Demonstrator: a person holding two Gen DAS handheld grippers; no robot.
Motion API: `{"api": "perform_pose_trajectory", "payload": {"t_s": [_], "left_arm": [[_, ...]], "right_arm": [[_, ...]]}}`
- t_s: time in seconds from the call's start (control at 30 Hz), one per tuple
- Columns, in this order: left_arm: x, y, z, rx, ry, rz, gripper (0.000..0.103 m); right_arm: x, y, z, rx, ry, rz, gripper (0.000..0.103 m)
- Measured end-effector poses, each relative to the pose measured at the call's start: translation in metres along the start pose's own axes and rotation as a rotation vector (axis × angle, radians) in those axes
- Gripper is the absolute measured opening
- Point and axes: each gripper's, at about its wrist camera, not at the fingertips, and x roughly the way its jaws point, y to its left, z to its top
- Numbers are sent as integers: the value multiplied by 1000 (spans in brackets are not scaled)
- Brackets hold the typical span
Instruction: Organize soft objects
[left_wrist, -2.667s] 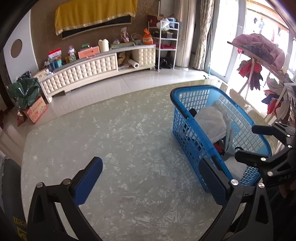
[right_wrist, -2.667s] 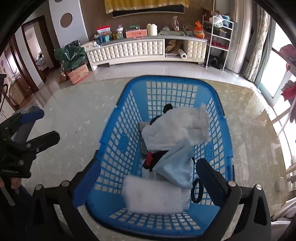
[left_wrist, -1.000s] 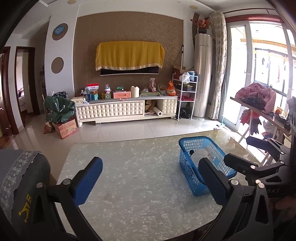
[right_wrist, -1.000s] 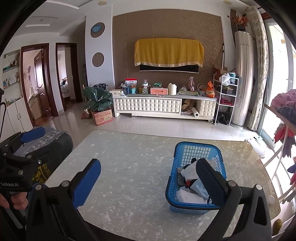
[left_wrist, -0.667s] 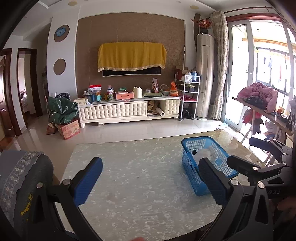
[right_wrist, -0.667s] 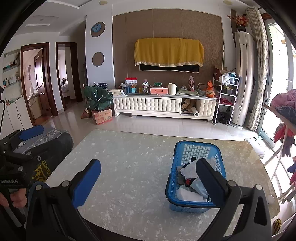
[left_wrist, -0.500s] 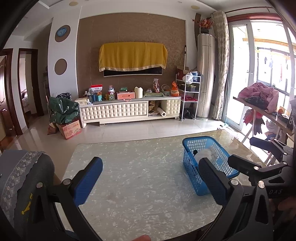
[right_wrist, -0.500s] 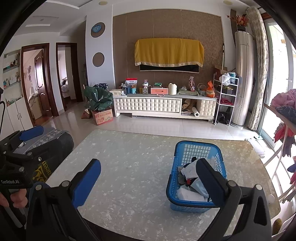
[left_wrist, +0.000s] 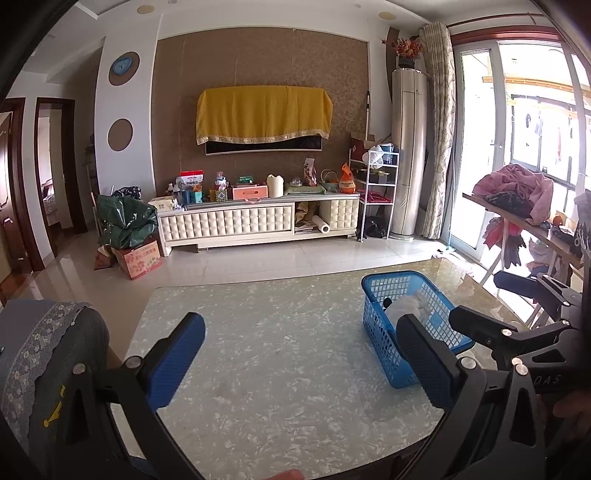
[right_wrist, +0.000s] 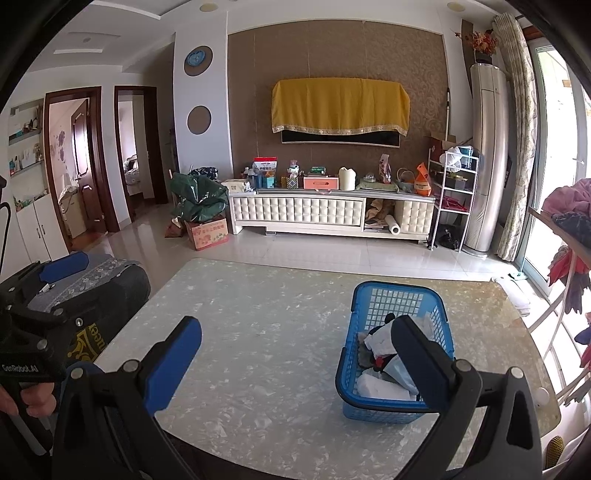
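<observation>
Rightward in the left wrist view, a blue plastic lattice basket (left_wrist: 380, 325) sits on the pale marbled table (left_wrist: 280, 354), holding a white cloth (left_wrist: 406, 306). The left gripper (left_wrist: 299, 363) is spread wide and empty, its right finger overlapping the basket.

Similarly, the right wrist view shows the basket (right_wrist: 369, 402) lower right, holding white and light-blue cloths (right_wrist: 380, 386). The right gripper (right_wrist: 301, 362) gapes empty.
</observation>
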Motion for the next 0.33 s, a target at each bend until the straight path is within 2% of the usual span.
{"api": "perform_pose_trajectory", "payload": {"t_s": [0.33], "left_arm": [[-5, -5, -1, 15, -7, -1, 103]], "right_arm": [[-1, 2, -1, -10, 11, 3, 103]]}}
